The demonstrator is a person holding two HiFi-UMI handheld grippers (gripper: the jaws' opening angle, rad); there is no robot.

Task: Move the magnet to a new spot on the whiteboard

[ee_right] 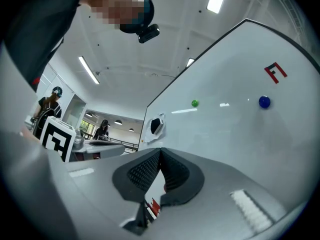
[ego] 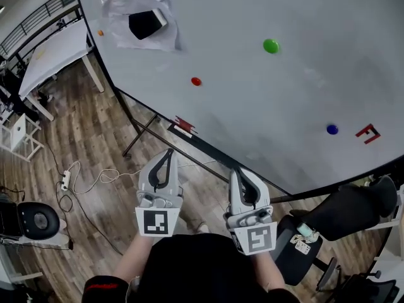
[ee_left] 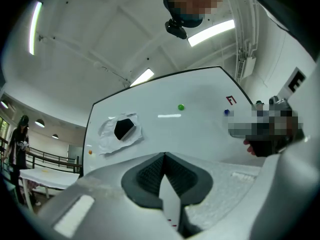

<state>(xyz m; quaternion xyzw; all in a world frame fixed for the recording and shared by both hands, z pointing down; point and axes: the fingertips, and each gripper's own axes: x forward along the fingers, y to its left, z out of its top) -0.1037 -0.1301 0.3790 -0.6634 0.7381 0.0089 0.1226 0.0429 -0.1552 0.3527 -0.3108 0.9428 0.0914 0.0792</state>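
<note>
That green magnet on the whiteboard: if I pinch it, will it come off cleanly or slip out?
The green magnet looks like a small, smooth, rounded button, so a pinch could slip off it. It sits flat on the whiteboard, so pushed sideways it would probably slide, not roll. It looks stiff and light.

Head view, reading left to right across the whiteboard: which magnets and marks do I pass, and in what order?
orange magnet → black block in crumpled plastic → red magnet → green magnet → blue magnet → red F mark
</note>
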